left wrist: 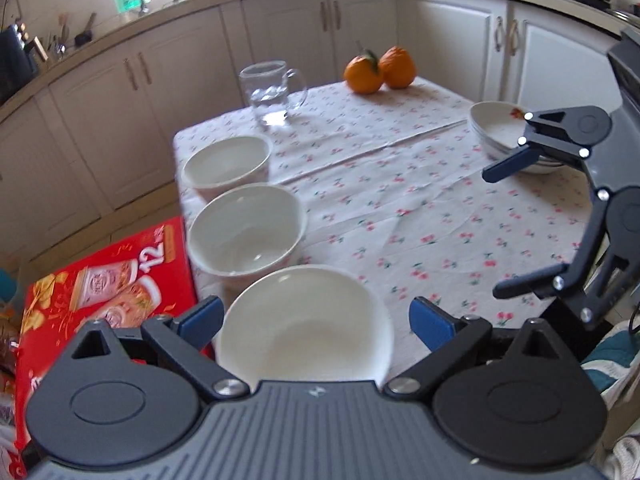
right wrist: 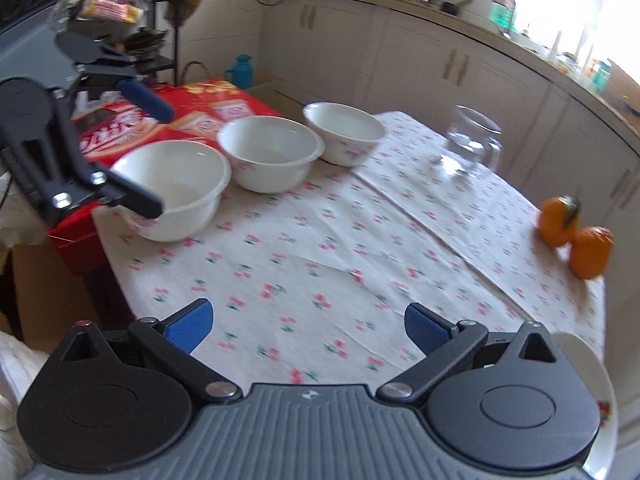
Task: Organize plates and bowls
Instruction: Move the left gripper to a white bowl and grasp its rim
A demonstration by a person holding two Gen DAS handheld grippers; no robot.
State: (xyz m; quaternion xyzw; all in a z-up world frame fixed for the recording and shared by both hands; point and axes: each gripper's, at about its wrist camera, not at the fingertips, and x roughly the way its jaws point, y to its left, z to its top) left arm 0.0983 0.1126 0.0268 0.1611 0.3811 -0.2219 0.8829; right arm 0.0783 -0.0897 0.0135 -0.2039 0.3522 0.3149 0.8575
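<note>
Three white bowls stand in a row along the table's edge: the near bowl (left wrist: 306, 324) (right wrist: 176, 190), the middle bowl (left wrist: 245, 229) (right wrist: 270, 153) and the far bowl (left wrist: 227, 162) (right wrist: 343, 132). My left gripper (left wrist: 316, 320) is open, its blue pads on either side of the near bowl, apart from it; it also shows in the right wrist view (right wrist: 154, 160). A stack of white plates (left wrist: 500, 130) (right wrist: 600, 400) lies on the other side. My right gripper (right wrist: 308, 326) is open and empty over the cloth beside the plates; it also shows in the left wrist view (left wrist: 494, 232).
A flowered cloth (left wrist: 400, 184) covers the table. A glass mug (left wrist: 270, 92) (right wrist: 472, 146) and two oranges (left wrist: 378, 70) (right wrist: 574, 236) stand at the far side. A red box (left wrist: 108, 280) (right wrist: 208, 112) sits beside the table by the bowls. White cabinets ring the room.
</note>
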